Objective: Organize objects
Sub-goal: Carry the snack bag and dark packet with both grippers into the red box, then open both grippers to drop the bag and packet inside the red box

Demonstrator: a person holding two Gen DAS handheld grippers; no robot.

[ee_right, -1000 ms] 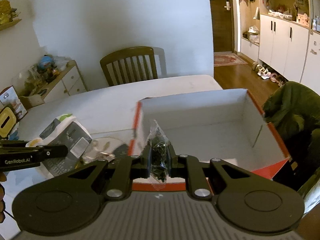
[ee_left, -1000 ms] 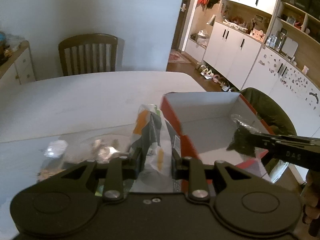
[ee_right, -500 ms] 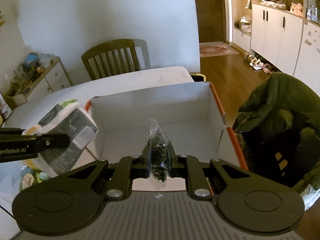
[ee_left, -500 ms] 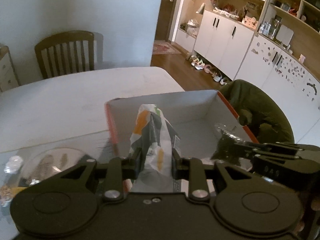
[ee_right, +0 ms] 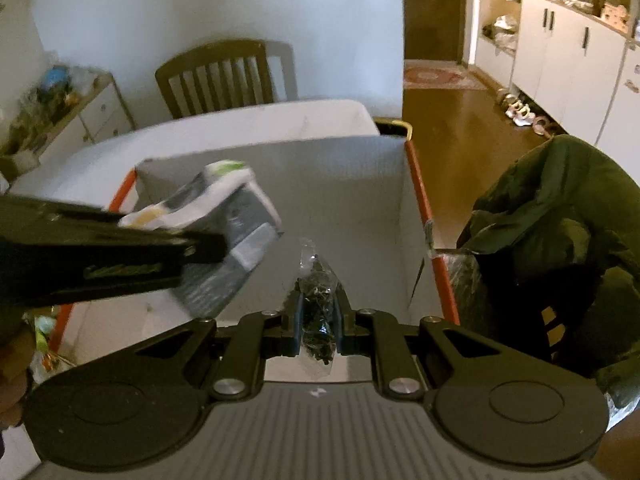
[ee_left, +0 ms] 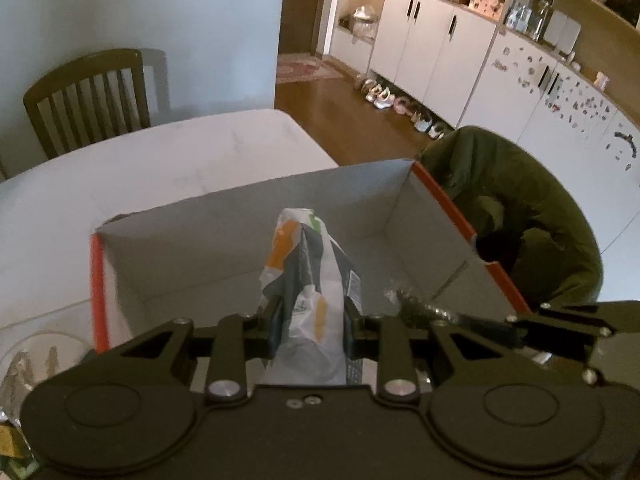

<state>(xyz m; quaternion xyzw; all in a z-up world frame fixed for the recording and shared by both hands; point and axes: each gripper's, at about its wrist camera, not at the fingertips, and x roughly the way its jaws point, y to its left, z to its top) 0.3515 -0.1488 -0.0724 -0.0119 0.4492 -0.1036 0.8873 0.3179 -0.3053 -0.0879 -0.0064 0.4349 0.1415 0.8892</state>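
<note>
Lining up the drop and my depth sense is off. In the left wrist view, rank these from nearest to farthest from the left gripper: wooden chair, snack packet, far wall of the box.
1. snack packet: clamped between the fingers of the left gripper, centre.
2. Far wall of the box: straight ahead, behind the packet.
3. wooden chair: upper left, beyond the table.

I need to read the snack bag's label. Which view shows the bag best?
The right wrist view: it shows the snack bag side-on, broad face and label panel visible, held over the box. The left wrist view shows only its narrow edge between that gripper's fingers.
</note>
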